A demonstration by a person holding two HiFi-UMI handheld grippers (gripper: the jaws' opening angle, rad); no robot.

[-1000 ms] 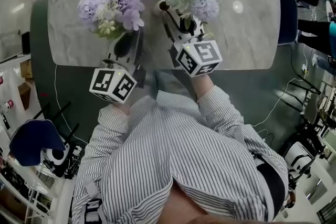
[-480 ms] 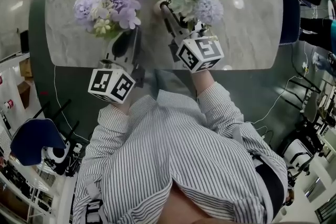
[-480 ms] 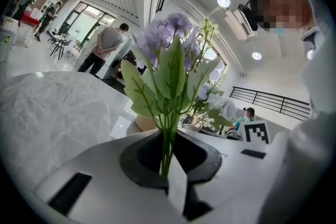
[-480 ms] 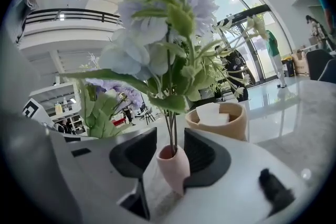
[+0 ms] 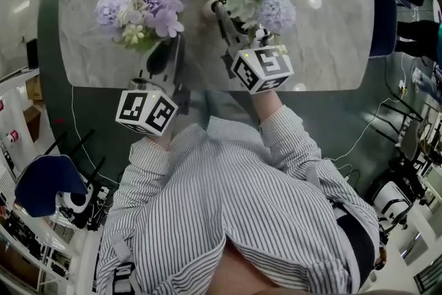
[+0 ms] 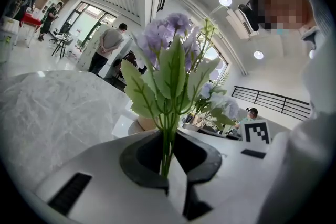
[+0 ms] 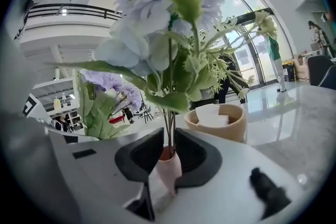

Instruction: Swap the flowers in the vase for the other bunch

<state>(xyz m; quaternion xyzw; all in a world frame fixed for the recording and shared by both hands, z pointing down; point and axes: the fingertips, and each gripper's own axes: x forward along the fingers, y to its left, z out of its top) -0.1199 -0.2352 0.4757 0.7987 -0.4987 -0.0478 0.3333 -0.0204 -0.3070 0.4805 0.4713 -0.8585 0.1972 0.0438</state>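
**Right jaws closed on the vase (image 7: 169, 168)**

My right gripper (image 7: 167, 157) had just been closing its jaws; they pinched the pink vase's neck over the surface (image 5: 331, 31), blue bunch (image 7: 157, 34) inside; my left gripper (image 6: 167, 165) gripped the purple bunch (image 6: 168, 60) by its stems; I judged the swap ready to begin.

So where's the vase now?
In the right gripper view, the pink vase, holding the blue bunch, sits between the right gripper's jaws, which have just been closing on its neck.
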